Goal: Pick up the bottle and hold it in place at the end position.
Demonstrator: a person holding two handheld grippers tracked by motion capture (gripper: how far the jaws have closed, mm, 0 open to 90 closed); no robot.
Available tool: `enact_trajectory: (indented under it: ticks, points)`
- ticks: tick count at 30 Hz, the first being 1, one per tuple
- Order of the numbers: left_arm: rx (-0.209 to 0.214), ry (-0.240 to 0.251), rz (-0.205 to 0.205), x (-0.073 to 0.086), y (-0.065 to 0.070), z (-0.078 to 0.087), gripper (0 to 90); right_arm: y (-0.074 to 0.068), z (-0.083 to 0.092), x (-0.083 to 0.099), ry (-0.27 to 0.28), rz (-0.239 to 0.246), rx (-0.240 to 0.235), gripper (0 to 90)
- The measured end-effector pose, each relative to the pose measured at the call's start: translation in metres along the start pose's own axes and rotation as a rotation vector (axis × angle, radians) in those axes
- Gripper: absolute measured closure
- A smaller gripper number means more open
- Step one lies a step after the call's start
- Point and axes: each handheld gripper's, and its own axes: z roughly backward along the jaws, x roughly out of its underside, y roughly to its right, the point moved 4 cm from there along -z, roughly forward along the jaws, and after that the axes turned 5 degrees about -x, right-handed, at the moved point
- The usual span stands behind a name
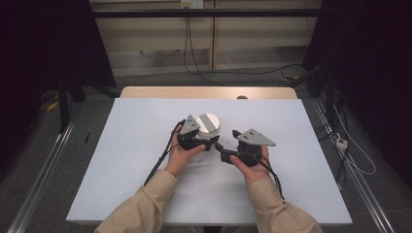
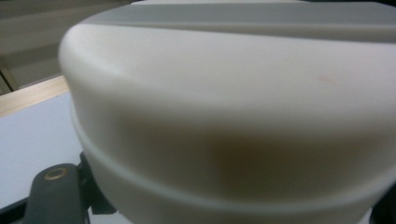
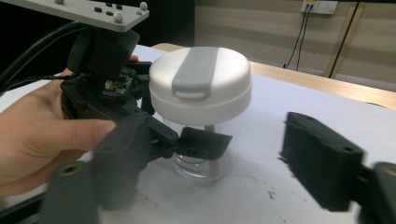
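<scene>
A clear jar (image 3: 205, 164) with a white lid (image 1: 209, 124) bearing a grey strip stands upright mid-table. My left gripper (image 1: 203, 143) is shut on the jar's clear body just below the lid; one black fingertip (image 3: 205, 142) presses its front. In the left gripper view the lid (image 2: 233, 93) looms very close, with a black finger (image 2: 51, 196) at the lower left. To the jar's right, my right gripper (image 1: 228, 144) is open. Its two black fingers (image 3: 322, 158) stand wide apart, short of the jar, with nothing between them.
A white sheet (image 1: 145, 194) covers the table, and a strip of bare wood (image 1: 209, 92) shows along the far edge. Small dark scuffs (image 3: 271, 193) mark the sheet near the jar. Cables (image 1: 194, 58) trail across the floor behind the table.
</scene>
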Motion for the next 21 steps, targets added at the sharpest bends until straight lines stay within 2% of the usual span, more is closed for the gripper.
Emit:
enact_trajectory:
  ticks: [1,2,3,8,11,16,21]
  points:
    - [0.0,0.0,0.0,0.0,0.0,0.0,18.7,-0.001,-0.001,-0.001,-0.001,-0.004,-0.004,31.5]
    - [0.0,0.0,-0.001,0.0,0.0,0.0,18.7,-0.002,-0.002,-0.002,-0.006,0.004,-0.008,43.2]
    - [-0.001,0.0,-0.001,0.0,0.0,0.0,18.7,-0.002,-0.002,-0.002,-0.006,0.004,-0.008,43.2]
    - [0.0,-0.001,-0.004,0.0,0.0,0.0,18.7,-0.004,-0.006,-0.002,-0.029,0.023,-0.028,68.5]
    - [-0.001,-0.002,-0.008,0.0,0.0,0.0,18.7,-0.005,-0.008,-0.002,-0.038,0.026,-0.047,79.5]
    - [-0.001,-0.002,-0.002,0.0,0.0,0.0,18.7,-0.007,-0.012,-0.002,-0.048,0.021,-0.063,89.5]
    - [0.001,-0.004,-0.005,0.0,0.0,0.0,18.7,-0.008,-0.015,-0.002,-0.057,0.016,-0.068,90.0]
